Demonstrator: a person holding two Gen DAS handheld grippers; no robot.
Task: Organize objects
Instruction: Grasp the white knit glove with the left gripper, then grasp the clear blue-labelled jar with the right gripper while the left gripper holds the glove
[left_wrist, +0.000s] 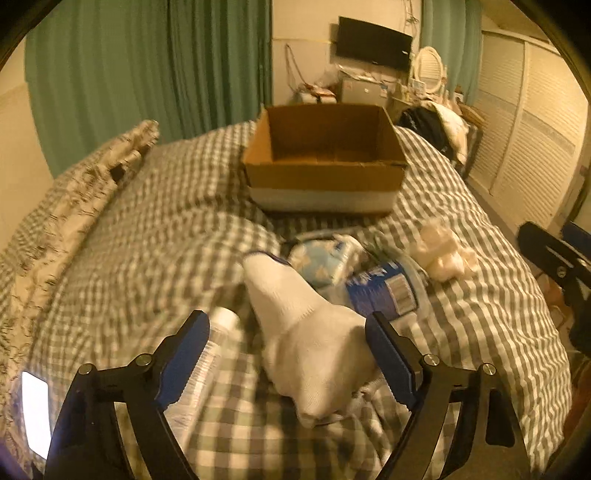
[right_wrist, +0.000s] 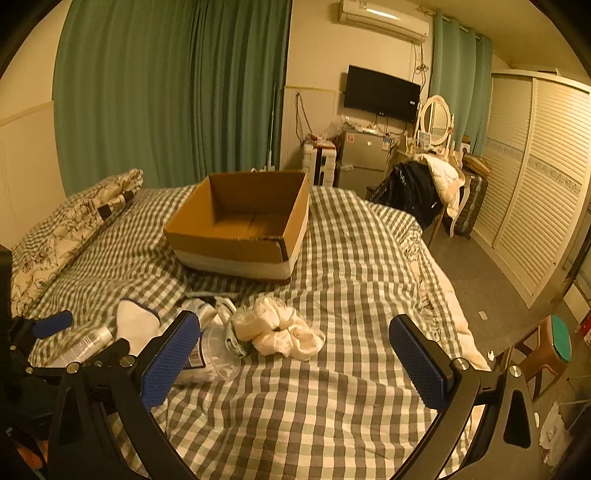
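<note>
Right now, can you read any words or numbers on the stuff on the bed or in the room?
None can be read.
Blue package: white print and a barcode, too blurred.
Clear bottle: label lines, too blurred.
TV: small logo, too small.
Fridge: stickers, too small.
Cardboard box: no print visible.

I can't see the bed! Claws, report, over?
Left claw open around white sock. Right claw open, empty. Cardboard box empty. Nothing blocking.
</note>
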